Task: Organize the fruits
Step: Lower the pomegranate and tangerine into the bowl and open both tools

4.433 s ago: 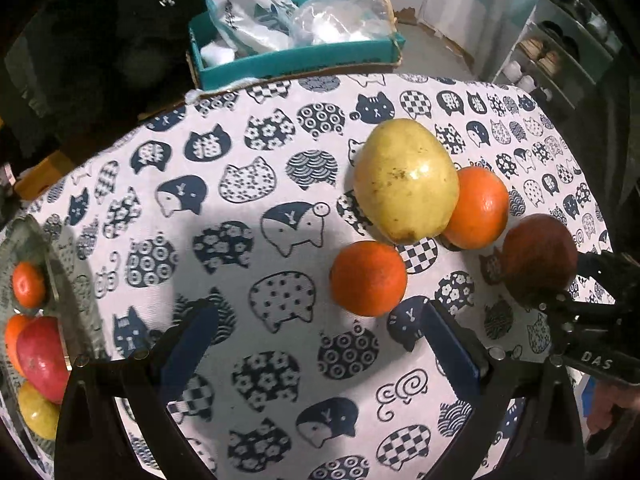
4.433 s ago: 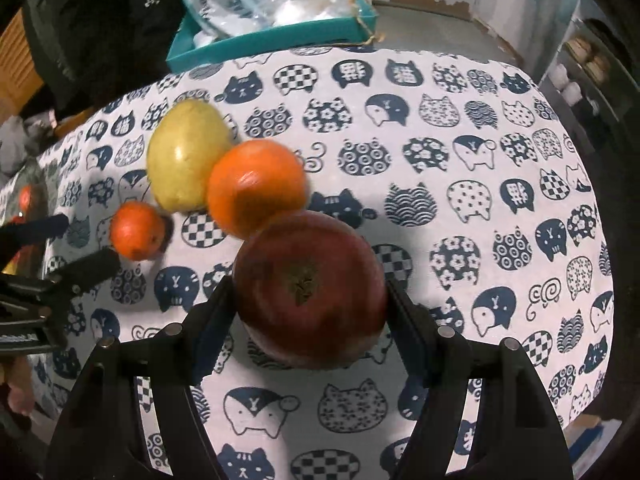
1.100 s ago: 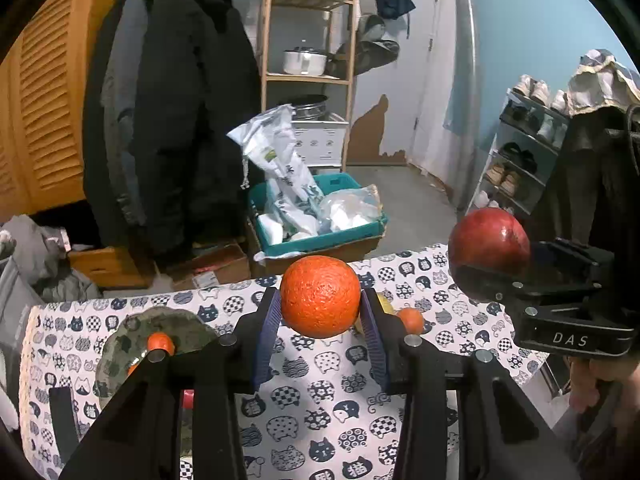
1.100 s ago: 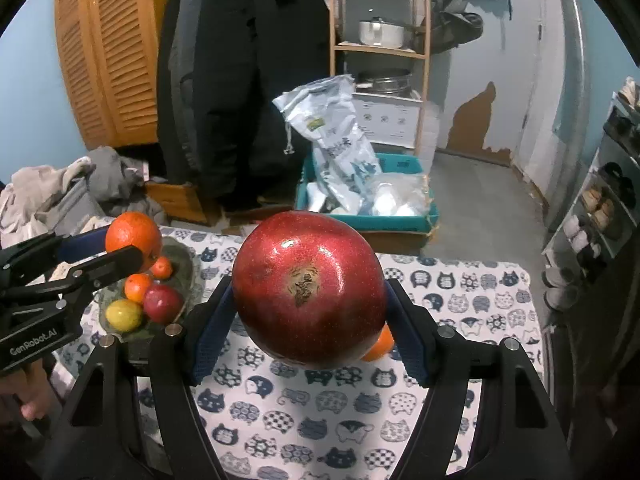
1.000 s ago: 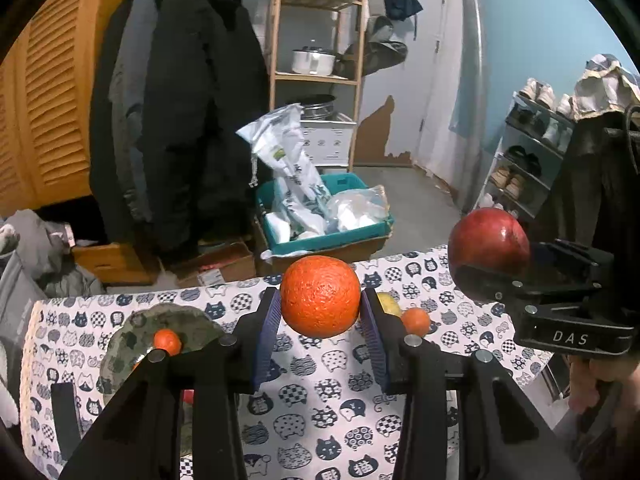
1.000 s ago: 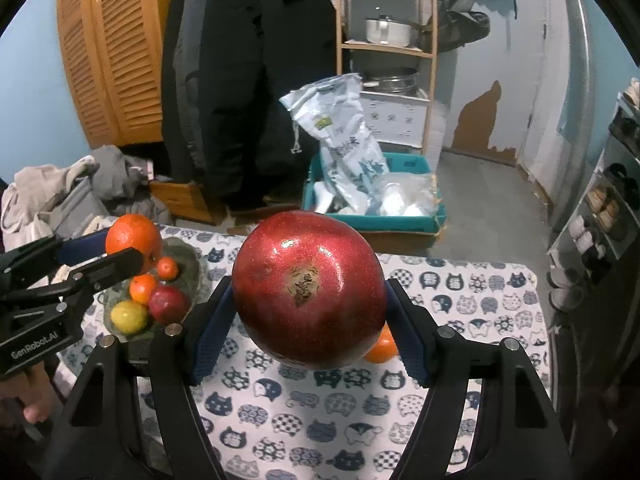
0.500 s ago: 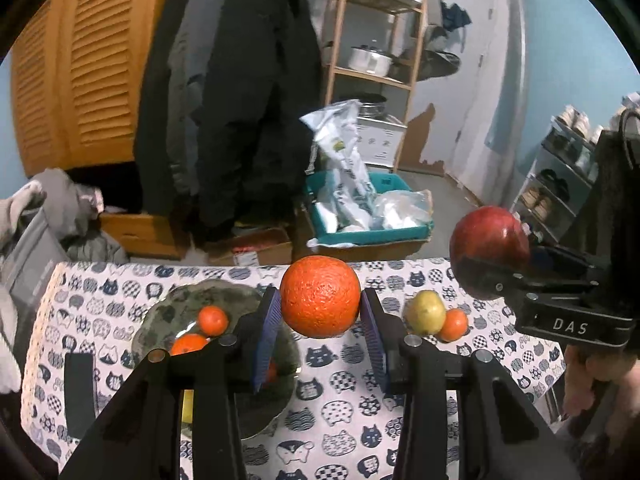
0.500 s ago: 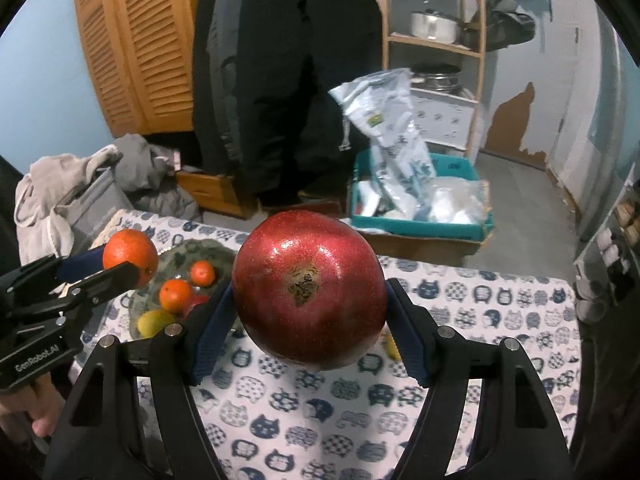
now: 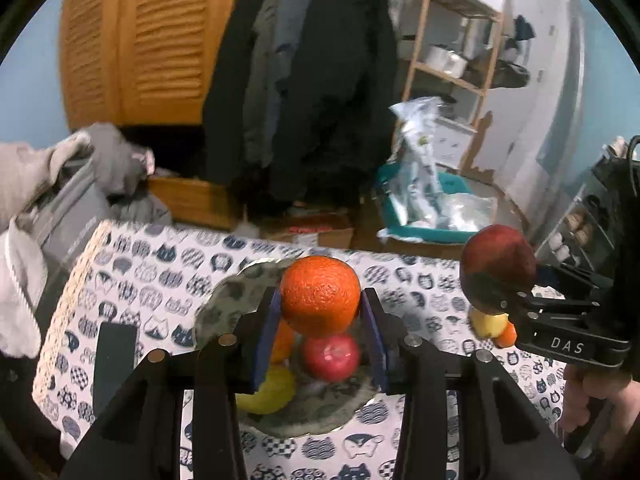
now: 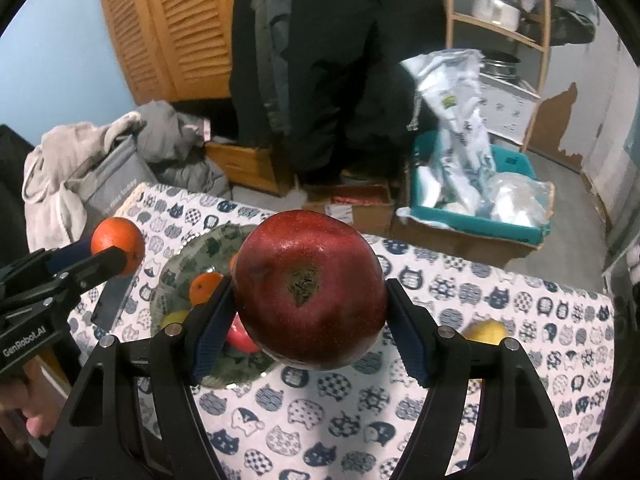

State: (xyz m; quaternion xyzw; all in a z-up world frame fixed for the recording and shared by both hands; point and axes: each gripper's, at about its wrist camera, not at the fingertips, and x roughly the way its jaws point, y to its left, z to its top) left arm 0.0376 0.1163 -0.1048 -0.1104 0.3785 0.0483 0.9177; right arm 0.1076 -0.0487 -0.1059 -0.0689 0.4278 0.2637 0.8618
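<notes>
The left gripper (image 9: pixel 320 312), black with blue pads, is clamped on a round orange fruit with pebbled skin (image 9: pixel 320 297), which it holds in the air above a round glass plate (image 9: pixel 224 300). The plate rests on a table covered by a white cloth printed with navy cat heads (image 9: pixel 140 280). On the plate lie a smooth red apple (image 9: pixel 330 356), a yellow fruit (image 9: pixel 268 394) and a smaller orange fruit (image 9: pixel 282 340), the last partly hidden behind the left pad. The right gripper (image 10: pixel 310 320), of the same build, is closed on a large dark-red round fruit with a dry brown calyx (image 10: pixel 310 294), held clear of the cloth, to the right of the plate. Farther right on the cloth sit a yellow pear-shaped fruit (image 9: pixel 486 323) and a small orange fruit (image 9: pixel 507 336), touching one another. A flat dark rectangular object (image 9: pixel 114 364) lies on the cloth to the left of the plate. Behind the table stands a teal bin filled with plastic bags (image 10: pixel 480 216).
</notes>
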